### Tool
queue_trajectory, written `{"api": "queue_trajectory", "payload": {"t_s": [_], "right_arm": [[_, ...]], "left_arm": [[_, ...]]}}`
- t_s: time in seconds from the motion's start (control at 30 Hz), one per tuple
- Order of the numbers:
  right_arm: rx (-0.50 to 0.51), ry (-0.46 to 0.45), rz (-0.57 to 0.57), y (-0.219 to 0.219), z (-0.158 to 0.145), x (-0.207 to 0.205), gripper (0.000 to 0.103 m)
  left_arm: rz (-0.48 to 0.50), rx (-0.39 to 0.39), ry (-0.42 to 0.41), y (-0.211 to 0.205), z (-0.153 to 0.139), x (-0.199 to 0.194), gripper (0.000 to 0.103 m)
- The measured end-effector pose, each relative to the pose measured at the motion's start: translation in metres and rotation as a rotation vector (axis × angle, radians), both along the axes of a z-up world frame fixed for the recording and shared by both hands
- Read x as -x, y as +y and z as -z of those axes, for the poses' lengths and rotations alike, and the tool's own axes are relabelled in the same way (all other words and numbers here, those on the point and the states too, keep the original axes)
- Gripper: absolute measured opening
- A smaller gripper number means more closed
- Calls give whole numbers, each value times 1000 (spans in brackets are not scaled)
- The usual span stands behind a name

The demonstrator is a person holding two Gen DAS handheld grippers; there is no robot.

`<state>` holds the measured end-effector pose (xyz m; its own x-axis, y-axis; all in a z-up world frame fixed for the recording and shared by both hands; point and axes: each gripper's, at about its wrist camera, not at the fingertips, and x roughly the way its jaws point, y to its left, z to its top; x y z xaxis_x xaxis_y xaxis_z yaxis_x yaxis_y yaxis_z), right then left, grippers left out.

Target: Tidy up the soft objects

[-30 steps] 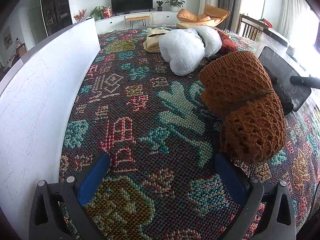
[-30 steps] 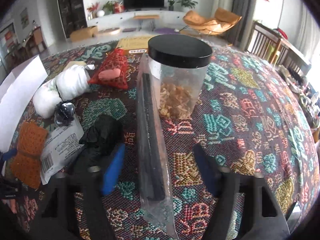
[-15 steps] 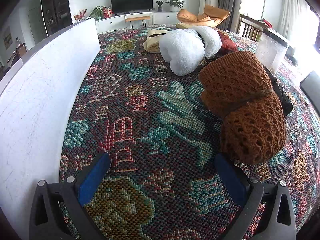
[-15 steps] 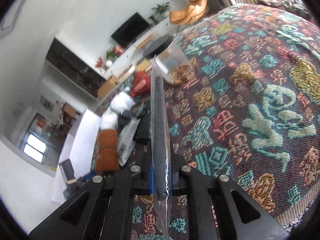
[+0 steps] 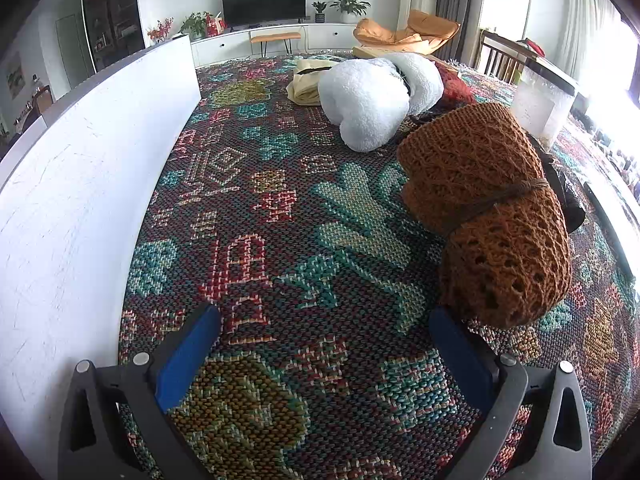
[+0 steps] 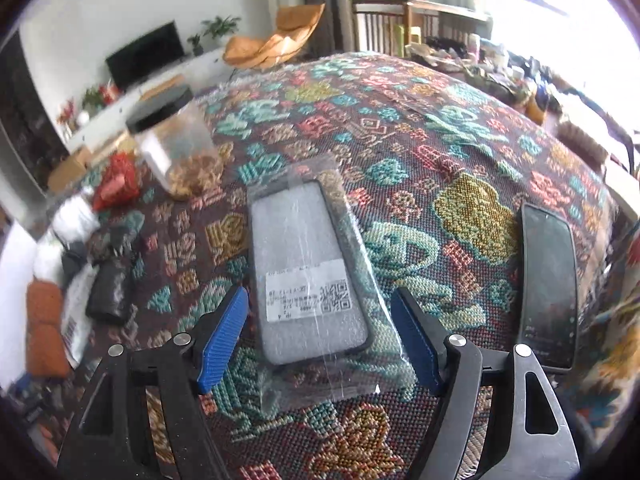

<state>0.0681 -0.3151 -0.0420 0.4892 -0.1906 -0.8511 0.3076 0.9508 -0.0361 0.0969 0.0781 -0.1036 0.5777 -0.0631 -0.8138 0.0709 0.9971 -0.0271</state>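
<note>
The right hand-held gripper point(image 6: 320, 336) is spread wide, and a phone case in a clear bag point(image 6: 306, 276) lies flat on the tabletop point(image 6: 460, 148) between its two blue pads, touched by neither as far as I can tell. The case's long axis runs straight away from the gripper, label end nearest. A dark phone point(image 6: 548, 284) lies well apart to the right.

The left hand-held gripper point(image 5: 324, 344) is also spread and holds nothing. The nearest soft thing, a brown knitted bundle point(image 5: 488, 216) tied round the middle with cord, lies ahead and to the right, its near end just beside the right-hand pad; its long axis runs away from the gripper. This hand is much the nearer to it (in the right view the bundle sits far off at the left edge), so I judge the next pick falls to the left. Beyond it lies a white fluffy bundle point(image 5: 372, 96), then a cream cloth point(image 5: 306, 84).

The tabletop wears a woven patterned cover; a white board point(image 5: 80, 184) stands along its left side. A clear jar with a black lid point(image 6: 176, 148) stands farther off. Behind is a living room with a television point(image 5: 264, 2) and an orange chair point(image 5: 404, 32).
</note>
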Motion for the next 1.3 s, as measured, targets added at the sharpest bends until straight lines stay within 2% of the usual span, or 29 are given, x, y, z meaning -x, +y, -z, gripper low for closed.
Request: {"api": "queue_trajectory", "payload": {"t_s": [0.07,0.2,0.3,0.4,0.47,0.57,0.67,0.77,0.8,0.87,1.0,1.17,1.3], "right_arm": [[29,101,-52,13,12,5,77],[-16,150,-114,20,25,34,77],[-69,180,-91,7,38,25,77],[-85,83,-44,-10,28,5,78],[-69,58,-6,-20,30,-12,78],[-192,40,75,-23,27,-11,78],[-199,-37,91,5,11,16,77],[-247,-41,29,47,14,31,77],[-254,-31,-2,59,20,25,77],[-210,-1,-58,81,31,15,77],[-22,-19,-101,105,41,7,78],[10,-61,-100,113,42,9,85],[12,-73,-94,116,42,11,86]], "left_arm": [[0,0,0,0,0,0,103],[0,0,0,0,0,0,103],[0,0,0,0,0,0,103],[0,0,0,0,0,-1,103],[0,0,0,0,0,-1,103],[-1,1,0,0,1,-1,103],[0,0,0,0,1,-1,103],[-1,0,0,0,0,-2,103],[-1,0,0,-1,0,-2,103],[-1,0,0,-1,0,-2,103],[-1,0,0,-1,0,-2,103],[-1,1,0,0,1,-2,103],[-2,-1,0,-1,1,-2,103]]}}
